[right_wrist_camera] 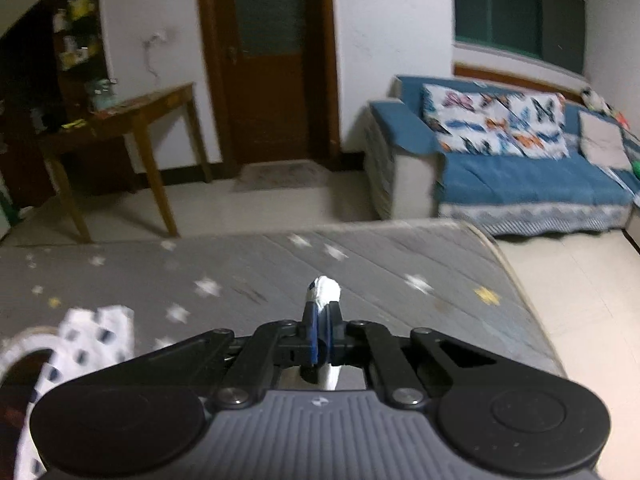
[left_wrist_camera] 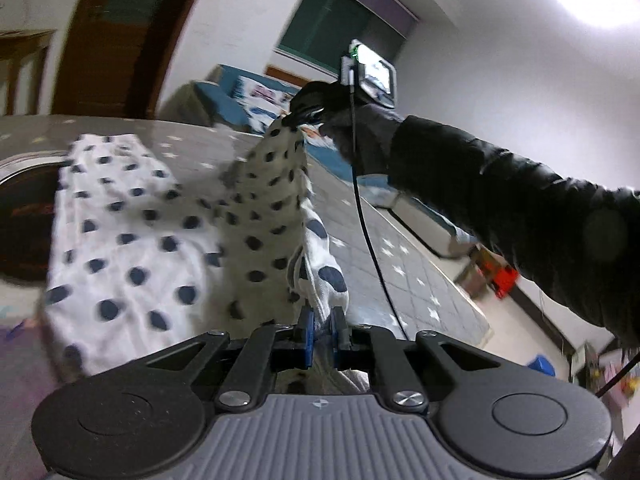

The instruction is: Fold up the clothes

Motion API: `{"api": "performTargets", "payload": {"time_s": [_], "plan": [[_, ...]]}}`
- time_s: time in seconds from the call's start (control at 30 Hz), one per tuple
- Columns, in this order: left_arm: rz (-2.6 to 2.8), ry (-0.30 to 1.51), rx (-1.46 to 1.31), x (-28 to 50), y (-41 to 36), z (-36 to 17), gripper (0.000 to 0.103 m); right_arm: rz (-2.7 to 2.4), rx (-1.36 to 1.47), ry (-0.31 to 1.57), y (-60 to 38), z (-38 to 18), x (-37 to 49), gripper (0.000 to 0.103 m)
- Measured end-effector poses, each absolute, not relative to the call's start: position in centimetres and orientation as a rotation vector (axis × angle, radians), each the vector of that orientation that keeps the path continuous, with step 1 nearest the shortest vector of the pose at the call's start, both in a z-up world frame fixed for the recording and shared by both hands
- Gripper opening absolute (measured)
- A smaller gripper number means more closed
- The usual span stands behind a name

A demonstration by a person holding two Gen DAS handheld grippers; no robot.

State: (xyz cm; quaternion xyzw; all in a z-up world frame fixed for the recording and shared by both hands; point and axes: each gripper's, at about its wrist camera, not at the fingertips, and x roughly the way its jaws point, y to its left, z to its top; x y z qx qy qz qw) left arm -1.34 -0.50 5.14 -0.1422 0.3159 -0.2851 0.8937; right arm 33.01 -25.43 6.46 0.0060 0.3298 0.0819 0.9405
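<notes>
A white garment with dark blue dots (left_wrist_camera: 132, 236) lies partly on the grey star-patterned mattress (left_wrist_camera: 404, 272) and is lifted along one edge. My left gripper (left_wrist_camera: 322, 326) is shut on a fold of it near the camera. My right gripper (left_wrist_camera: 304, 116), held by a black-gloved hand, is shut on the far corner and holds it raised above the mattress. In the right wrist view my right gripper (right_wrist_camera: 322, 320) is shut on a bunched bit of the white cloth (right_wrist_camera: 325, 290), and more of the garment (right_wrist_camera: 96, 332) lies at the lower left.
A dark round object with a light rim (left_wrist_camera: 24, 216) lies on the mattress under the garment's left side. Beyond the mattress (right_wrist_camera: 360, 276) stand a blue sofa (right_wrist_camera: 520, 176), a wooden side table (right_wrist_camera: 120, 120) and a brown door (right_wrist_camera: 272, 60). Toys (left_wrist_camera: 504, 276) lie on the floor.
</notes>
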Motion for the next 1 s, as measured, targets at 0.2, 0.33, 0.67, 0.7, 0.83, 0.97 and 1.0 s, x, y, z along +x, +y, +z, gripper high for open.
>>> {"api": "performTargets", "payload": {"time_s": [0.2, 0.33, 0.67, 0.7, 0.83, 0.97, 1.0], "plan": [[-0.498, 0.62, -0.37, -3.2, 3.4, 5.6, 0.009, 0.249, -0.026, 0.65, -17.4, 7.9, 34.0, 0.003], [-0.448, 0.612, -0.417, -3.9, 5.4, 5.6, 0.009, 0.294, -0.059, 0.649, -11.6, 7.5, 34.7, 0.003], [-0.353, 0.652, -0.504, -4.8, 8.7, 3.9, 0.009, 0.412, -0.182, 0.684, 0.6, 4.0, 34.9, 0.003], [-0.344, 0.659, -0.51, -4.9, 8.9, 3.7, 0.009, 0.424, -0.181, 0.692, 1.3, 3.5, 34.8, 0.003], [-0.316, 0.684, -0.521, -5.1, 9.4, 3.0, 0.009, 0.483, -0.165, 0.731, 3.7, 1.8, 34.6, 0.003], [-0.299, 0.706, -0.525, -5.3, 9.6, 2.6, 0.009, 0.542, -0.118, 0.752, 3.9, 1.1, 34.3, 0.007], [-0.296, 0.711, -0.525, -5.3, 9.6, 2.5, 0.009, 0.551, -0.113, 0.758, 3.6, 1.3, 34.4, 0.007]]}}
